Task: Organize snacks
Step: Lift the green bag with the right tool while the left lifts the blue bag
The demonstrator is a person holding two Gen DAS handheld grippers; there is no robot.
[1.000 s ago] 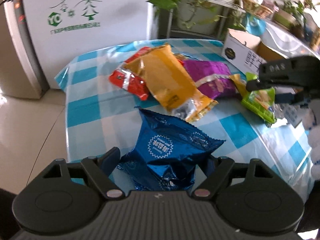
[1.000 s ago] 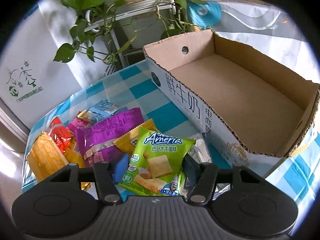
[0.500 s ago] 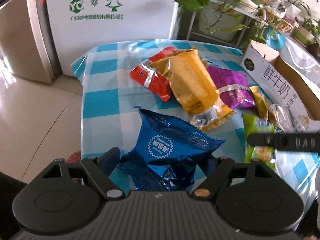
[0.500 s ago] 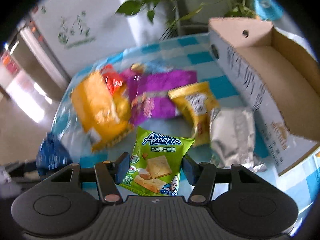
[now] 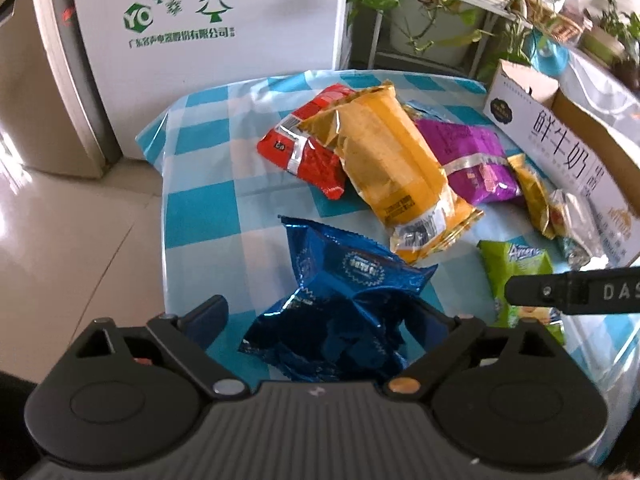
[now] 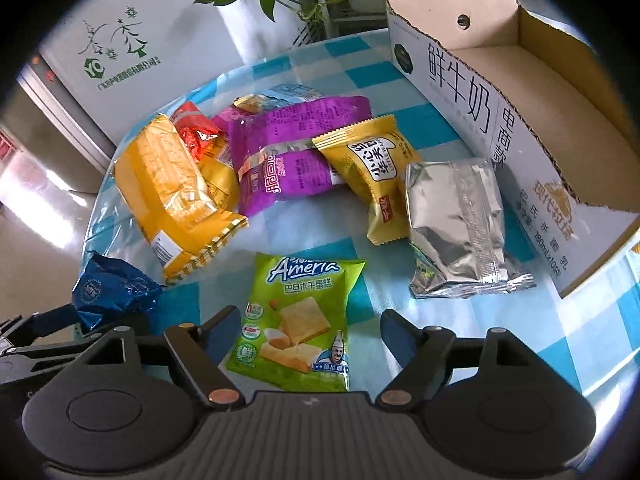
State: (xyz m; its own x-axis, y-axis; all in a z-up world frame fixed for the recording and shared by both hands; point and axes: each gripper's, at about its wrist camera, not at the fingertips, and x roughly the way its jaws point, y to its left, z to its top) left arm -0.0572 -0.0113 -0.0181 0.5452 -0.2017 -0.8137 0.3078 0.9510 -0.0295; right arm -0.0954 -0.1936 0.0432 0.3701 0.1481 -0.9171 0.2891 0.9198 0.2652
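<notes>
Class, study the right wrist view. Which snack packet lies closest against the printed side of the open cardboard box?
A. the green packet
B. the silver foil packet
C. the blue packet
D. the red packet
B: the silver foil packet lies right beside the cardboard box, while the other three sit farther off on the table.

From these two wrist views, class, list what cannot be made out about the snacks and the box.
- Red packet: largely covered by the orange packet in both views; its label is unreadable.
- Light blue packet: right wrist view shows only a corner behind the purple packet.
- Cardboard box: far end cut off by the right wrist view's edge.
- Blue packet: lower part hidden by the left hand-held gripper body.
</notes>
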